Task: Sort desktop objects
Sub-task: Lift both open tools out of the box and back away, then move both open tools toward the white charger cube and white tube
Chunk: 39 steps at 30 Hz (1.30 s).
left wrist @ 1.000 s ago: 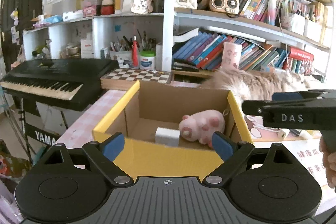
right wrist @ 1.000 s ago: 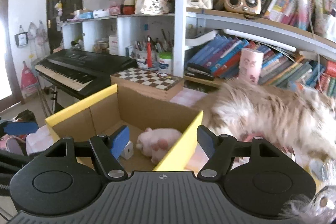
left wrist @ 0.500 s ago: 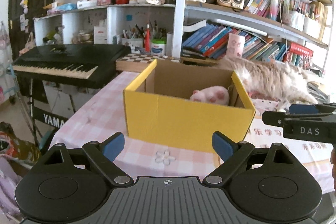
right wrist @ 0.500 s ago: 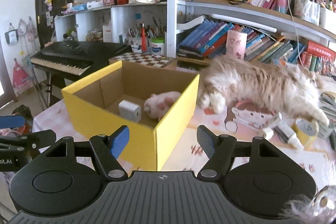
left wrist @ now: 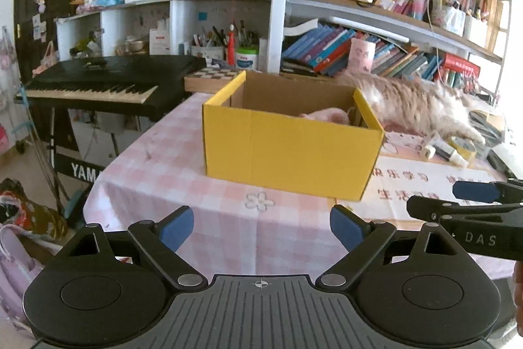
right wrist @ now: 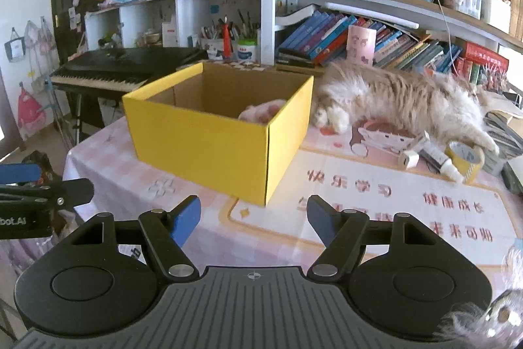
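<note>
My table (right wrist: 108, 149) wears a pink checked cloth; at frame centre stands the yellow box (right wrist: 209, 136), and right of it lie a cat (right wrist: 402, 100), tape roll (right wrist: 465, 157) and tube (right wrist: 441, 159).

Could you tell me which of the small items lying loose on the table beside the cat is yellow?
The roll of tape, a yellow ring at the right end of the cluster; the tube and small block beside it are white.
</note>
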### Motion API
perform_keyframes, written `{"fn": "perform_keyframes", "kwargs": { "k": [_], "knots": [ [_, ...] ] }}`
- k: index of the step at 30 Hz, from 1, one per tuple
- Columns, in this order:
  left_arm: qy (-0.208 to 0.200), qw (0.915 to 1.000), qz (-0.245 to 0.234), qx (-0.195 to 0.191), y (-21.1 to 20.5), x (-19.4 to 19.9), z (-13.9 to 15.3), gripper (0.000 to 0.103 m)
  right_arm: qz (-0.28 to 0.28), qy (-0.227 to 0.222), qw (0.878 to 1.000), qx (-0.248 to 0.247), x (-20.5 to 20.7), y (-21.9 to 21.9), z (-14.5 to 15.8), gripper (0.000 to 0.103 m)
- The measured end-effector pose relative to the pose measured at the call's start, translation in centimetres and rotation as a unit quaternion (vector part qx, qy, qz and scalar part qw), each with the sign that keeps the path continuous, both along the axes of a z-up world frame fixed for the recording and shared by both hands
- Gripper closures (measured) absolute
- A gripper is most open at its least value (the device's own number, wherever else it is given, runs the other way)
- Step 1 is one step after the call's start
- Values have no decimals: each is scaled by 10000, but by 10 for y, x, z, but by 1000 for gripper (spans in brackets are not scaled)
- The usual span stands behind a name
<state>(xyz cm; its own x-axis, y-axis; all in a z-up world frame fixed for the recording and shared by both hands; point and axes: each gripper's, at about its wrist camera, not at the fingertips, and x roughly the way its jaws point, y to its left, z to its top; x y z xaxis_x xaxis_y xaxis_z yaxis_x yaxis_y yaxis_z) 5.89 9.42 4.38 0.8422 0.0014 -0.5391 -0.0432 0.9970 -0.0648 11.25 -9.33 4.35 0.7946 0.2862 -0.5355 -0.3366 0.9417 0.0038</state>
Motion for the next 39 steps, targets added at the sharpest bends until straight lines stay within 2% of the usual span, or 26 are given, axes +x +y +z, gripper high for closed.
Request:
{"fn": "perform_keyframes", "kwargs": {
  "k": [13,25,39],
  "knots": [
    [4,9995,-305,91,-18,-19,-5,10,-127,11,9998,-153,-33,-7,-8,29],
    [222,9976,-649,9,-43,-20,-12,10,-338,240,9989,-207,-50,-31,-19,29],
    [318,9902,-1356,120,-98,-6,-14,10,-1028,437,9936,-144,-62,-81,-26,29]
  ]
}}
